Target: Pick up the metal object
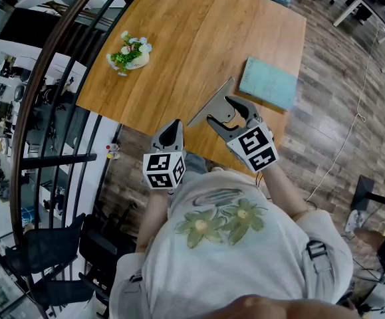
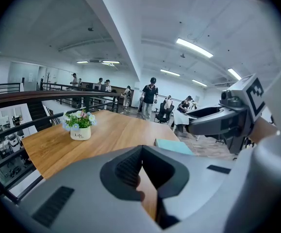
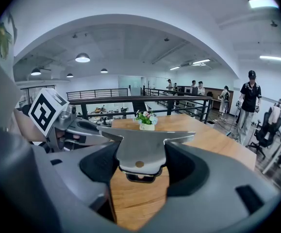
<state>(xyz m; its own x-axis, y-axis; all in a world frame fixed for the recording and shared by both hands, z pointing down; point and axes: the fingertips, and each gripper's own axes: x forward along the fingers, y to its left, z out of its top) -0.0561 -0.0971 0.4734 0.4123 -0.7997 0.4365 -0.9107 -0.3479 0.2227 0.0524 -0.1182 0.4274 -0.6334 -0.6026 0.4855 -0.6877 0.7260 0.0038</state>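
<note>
My right gripper (image 1: 222, 110) is shut on a flat grey metal object (image 1: 209, 104) and holds it just over the near edge of the wooden table (image 1: 185, 32). In the right gripper view the metal object (image 3: 141, 149) is a wide plate with a round rivet, clamped between the two dark jaws and reaching forward past them. The left gripper (image 1: 173, 131) hovers beside it off the table's near edge, jaws shut with nothing in them. Its closed fingertips (image 2: 141, 152) meet in the left gripper view, where the right gripper (image 2: 201, 122) shows at the right.
A small white pot of flowers (image 1: 129, 53) stands at the table's left side and a teal book (image 1: 268, 82) lies at its right edge. A curved black railing (image 1: 49, 85) runs left of the table. People stand in the background of both gripper views.
</note>
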